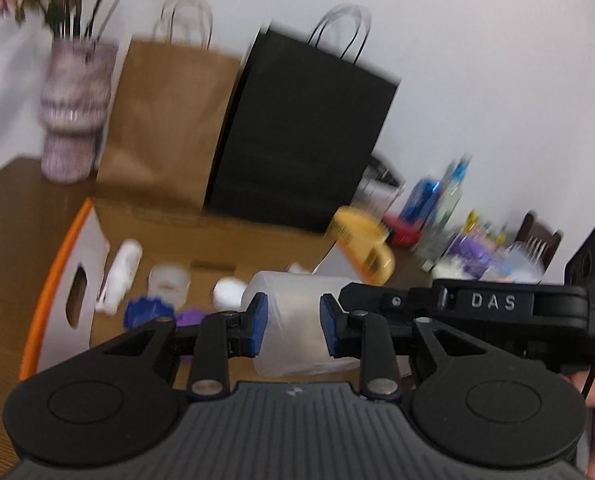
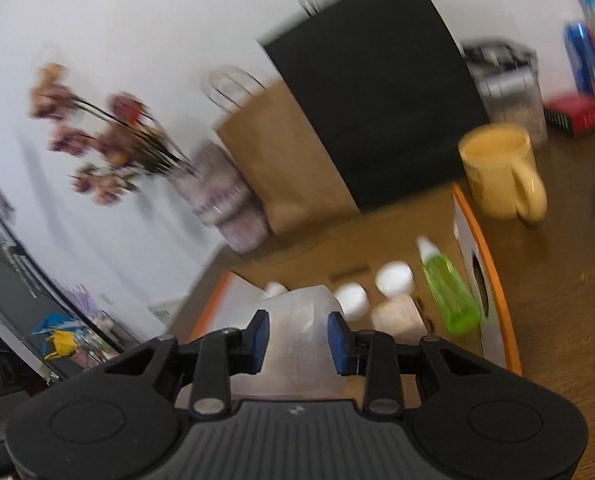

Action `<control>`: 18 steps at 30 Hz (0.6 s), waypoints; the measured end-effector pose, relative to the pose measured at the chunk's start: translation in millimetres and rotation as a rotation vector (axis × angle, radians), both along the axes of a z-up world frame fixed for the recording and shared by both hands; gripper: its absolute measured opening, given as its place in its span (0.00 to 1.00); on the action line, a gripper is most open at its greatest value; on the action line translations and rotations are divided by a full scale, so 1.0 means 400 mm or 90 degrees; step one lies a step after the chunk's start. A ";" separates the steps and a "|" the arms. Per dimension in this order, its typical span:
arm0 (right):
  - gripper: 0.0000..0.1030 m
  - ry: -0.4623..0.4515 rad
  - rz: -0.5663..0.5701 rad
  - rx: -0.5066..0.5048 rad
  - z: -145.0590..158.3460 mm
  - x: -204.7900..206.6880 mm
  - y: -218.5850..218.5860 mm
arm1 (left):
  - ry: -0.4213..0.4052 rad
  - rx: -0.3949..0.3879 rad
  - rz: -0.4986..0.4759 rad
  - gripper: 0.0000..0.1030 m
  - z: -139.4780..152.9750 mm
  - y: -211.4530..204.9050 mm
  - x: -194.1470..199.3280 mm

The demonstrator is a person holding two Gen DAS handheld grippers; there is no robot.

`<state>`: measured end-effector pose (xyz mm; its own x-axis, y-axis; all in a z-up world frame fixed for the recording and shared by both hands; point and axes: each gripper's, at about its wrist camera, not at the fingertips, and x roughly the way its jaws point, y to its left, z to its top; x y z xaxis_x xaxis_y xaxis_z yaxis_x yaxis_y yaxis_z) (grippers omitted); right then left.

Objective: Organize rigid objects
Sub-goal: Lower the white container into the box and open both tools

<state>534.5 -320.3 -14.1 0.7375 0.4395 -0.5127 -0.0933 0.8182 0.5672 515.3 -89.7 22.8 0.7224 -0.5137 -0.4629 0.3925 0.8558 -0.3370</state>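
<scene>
Translucent jug [image 1: 297, 320], milky, blurred, lies in the cardboard box [image 1: 77, 264], clenched between both left tongs [image 1: 293, 322] and right tongs [image 2: 297, 340].

The left tongs [image 1: 291, 324] frame a cloudy plastic jug [image 1: 297, 320] lying in the cardboard box [image 1: 73, 264]; whether the blue pads [image 1: 259, 322] touch it is unclear. Beside it lie a white bottle [image 1: 121, 276] and blue pieces [image 1: 147, 312]. Behind stand a brown bag [image 1: 165, 120], a black bag [image 1: 301, 132] and a yellow mug [image 1: 363, 248].
</scene>
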 end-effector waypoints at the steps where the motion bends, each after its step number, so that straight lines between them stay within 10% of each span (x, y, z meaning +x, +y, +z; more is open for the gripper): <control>1: 0.30 0.018 0.000 -0.003 -0.021 0.017 0.002 | 0.024 0.011 0.000 0.28 -0.018 -0.004 0.020; 9: 0.34 0.096 0.004 -0.026 -0.131 0.101 0.021 | 0.119 0.072 -0.008 0.28 -0.117 -0.028 0.104; 18: 0.55 0.068 -0.021 -0.080 -0.095 0.066 0.024 | 0.086 0.095 0.026 0.41 -0.099 0.006 0.073</control>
